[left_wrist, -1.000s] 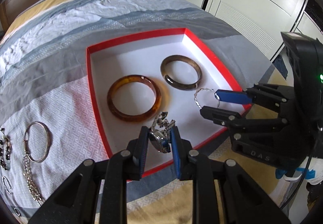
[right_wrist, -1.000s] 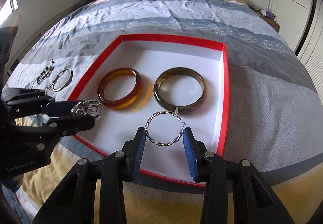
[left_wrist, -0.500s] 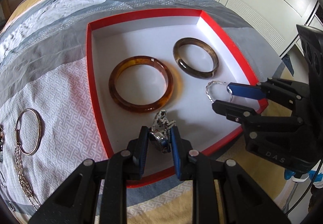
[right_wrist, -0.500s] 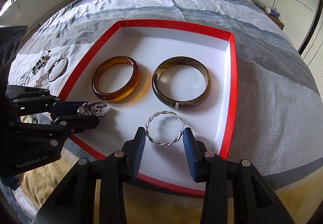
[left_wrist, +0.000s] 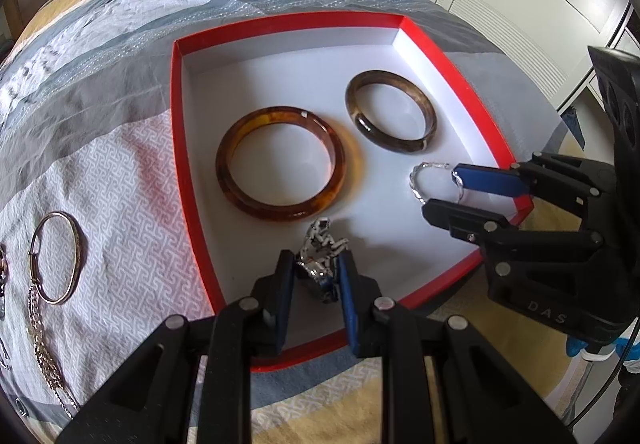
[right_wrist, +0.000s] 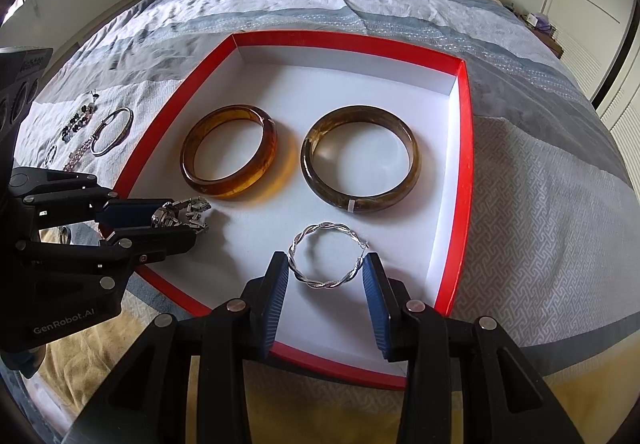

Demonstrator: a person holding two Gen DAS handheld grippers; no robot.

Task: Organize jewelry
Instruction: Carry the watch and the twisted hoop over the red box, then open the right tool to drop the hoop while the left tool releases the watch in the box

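Red card walls frame a shallow white-floored box (right_wrist: 464, 147) lying on a striped bed (right_wrist: 360, 3). Inside lie an amber bangle (right_wrist: 229, 155) and, beside it, a darker olive bangle (right_wrist: 361, 157). The right tool (right_wrist: 326, 274) holds a twisted silver hoop (right_wrist: 326, 262) across its width, fingers spread about as wide as the hoop, low over the box's near right floor. The left tool (left_wrist: 316, 276) is nearly closed on a silver link watch (left_wrist: 320, 260) at the near left; whether it touches the floor is hard to judge. To place both well, I would lower each piece until it rests flat, apart from the bangles, then open slowly so nothing springs. More chains and a thin bangle (left_wrist: 56, 258) wait on the bedspread outside the box.
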